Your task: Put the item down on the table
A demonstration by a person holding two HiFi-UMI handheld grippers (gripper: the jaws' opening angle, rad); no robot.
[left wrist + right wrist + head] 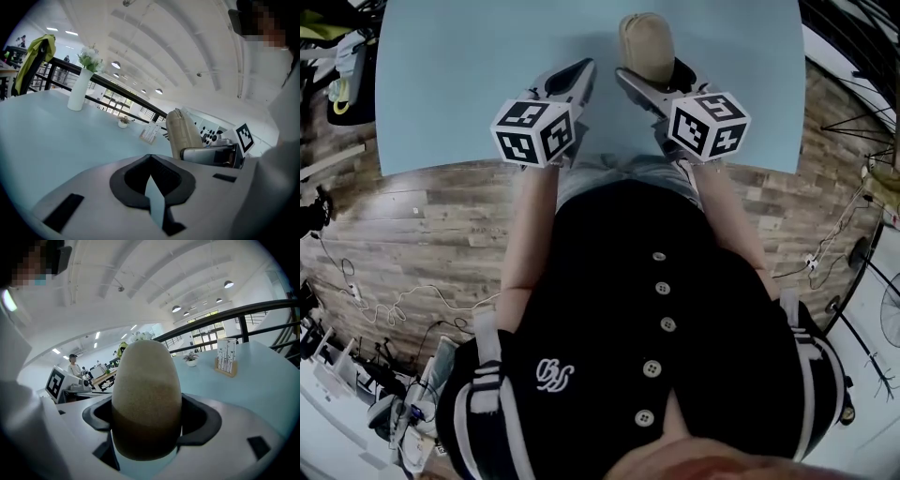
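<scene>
OK, we're at the set-down step: item (645, 42) is in the R tongs (652, 75), not yet let go. The R tongs are clamped on it, and the R gripper view confirms: a tan, soft-looking, rounded thing fills the gap between the jaws, both dark pads pressing its sides, top end poking up and out past the tips. It stands roughly upright in the grip, maybe a slight lean. Position-wise, it sits over the pale blue counter (459, 84), a little way in from the counter's near edge and towards the R half of the counter. Whether its base is touching the counter, can't tell: the L gripper view catches it side-on, but its bottom is hidden behind the L gripper's own body. L tongs (577, 75) are closed w/ nothing between them, only a thin sliver of counter showing past the pads, and they hover just inside the counter's near edge, close beside the R tongs but apart from the item. Next move, as I read it: lower the R tongs until the base rests flat on the counter, then spread the jaws gently and back off towards the near edge w/o dragging the item. It's tall and looks soft, so prob. tippy if let go at a lean, so square it up first. L tongs have no job here; best kept clear.
</scene>
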